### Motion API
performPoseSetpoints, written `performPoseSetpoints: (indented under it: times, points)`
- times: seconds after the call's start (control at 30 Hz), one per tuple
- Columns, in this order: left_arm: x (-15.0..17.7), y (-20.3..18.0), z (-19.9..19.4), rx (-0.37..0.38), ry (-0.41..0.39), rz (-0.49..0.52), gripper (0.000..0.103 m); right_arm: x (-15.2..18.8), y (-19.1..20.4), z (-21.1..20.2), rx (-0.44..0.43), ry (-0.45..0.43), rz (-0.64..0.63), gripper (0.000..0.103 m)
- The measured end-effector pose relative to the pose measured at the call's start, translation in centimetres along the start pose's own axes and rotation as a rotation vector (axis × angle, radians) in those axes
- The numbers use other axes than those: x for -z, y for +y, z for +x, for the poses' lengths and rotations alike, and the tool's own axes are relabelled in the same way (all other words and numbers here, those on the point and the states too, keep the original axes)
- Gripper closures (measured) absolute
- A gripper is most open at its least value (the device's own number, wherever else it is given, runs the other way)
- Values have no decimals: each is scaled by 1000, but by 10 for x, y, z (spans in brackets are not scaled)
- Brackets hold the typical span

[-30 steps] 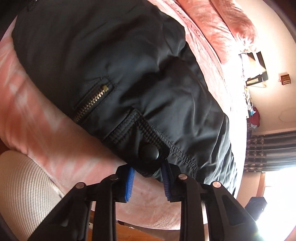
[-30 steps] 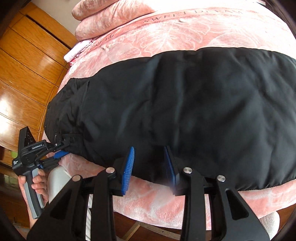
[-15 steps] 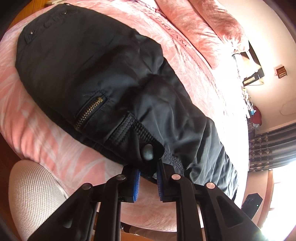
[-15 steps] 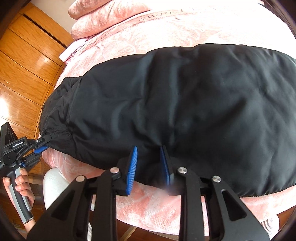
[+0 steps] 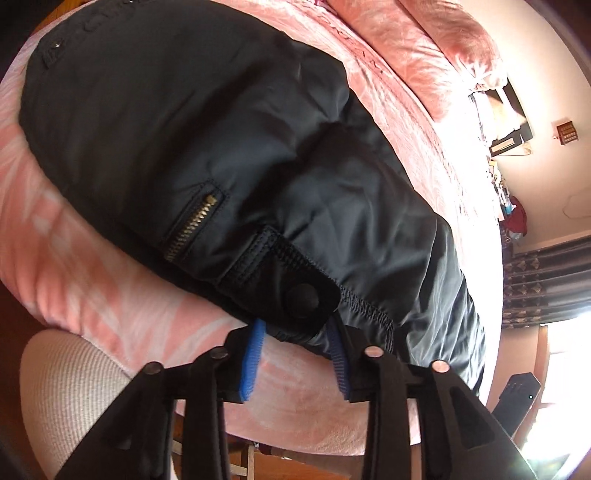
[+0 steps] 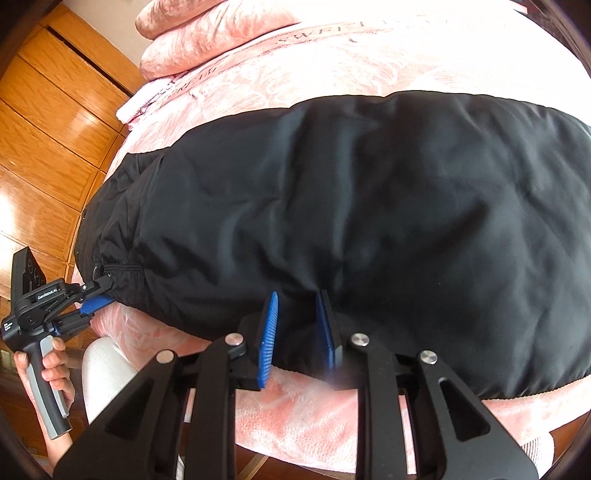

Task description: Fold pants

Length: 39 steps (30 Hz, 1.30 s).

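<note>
Black padded pants [image 5: 229,140] lie across a pink bed, also filling the right wrist view [image 6: 369,221]. The waistband tab with a black snap button [image 5: 302,298] and a brass zipper [image 5: 192,227] face my left gripper [image 5: 295,345]. Its jaws are open, with the waistband corner between the blue pads. My right gripper [image 6: 295,325] is open at the pants' near edge, the black fabric edge between its pads. The left gripper also shows in the right wrist view [image 6: 92,295], at the waist end.
The pink bedspread [image 6: 332,74] covers the bed, with pillows [image 6: 192,33] at its head. A wooden wardrobe [image 6: 48,129] stands at the left. A white woven stool [image 5: 62,391] sits by the bed edge. Shelves and a curtain [image 5: 535,280] lie beyond.
Both grippers were nearly shut on the pants half a second ago; now both have opened wider. The left view has moved closer to the waistband.
</note>
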State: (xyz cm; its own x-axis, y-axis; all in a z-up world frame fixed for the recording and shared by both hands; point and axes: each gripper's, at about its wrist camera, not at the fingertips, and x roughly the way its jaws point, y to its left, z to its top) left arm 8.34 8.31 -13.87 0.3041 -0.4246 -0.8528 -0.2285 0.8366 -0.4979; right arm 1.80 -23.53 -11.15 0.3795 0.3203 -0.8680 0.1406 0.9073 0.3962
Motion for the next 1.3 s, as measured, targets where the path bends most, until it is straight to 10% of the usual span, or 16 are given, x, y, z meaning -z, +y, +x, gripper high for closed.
performPoseSetpoints:
  times: [0.4, 0.63, 0.9, 1.0, 1.1, 1.3]
  points:
    - [-24, 54, -21, -42, -7, -91, 48, 3, 38, -5, -1, -17, -99, 77]
    - [-33, 55, -10, -46, -27, -110, 80, 3, 60, 13, 24, 26, -160, 77]
    - [-28, 59, -8, -59, -53, -53, 84, 5, 61, 20, 52, 38, -162, 78]
    - [-25, 56, -19, -67, -59, -25, 76, 4, 66, 17, 38, 29, -161, 77]
    - [-22, 62, -33, -98, -80, -49, 40, 5, 64, 11, 37, 19, -156, 75]
    - [-39, 91, -36, -97, -105, -106, 40, 10, 61, 4, 41, 20, -152, 75]
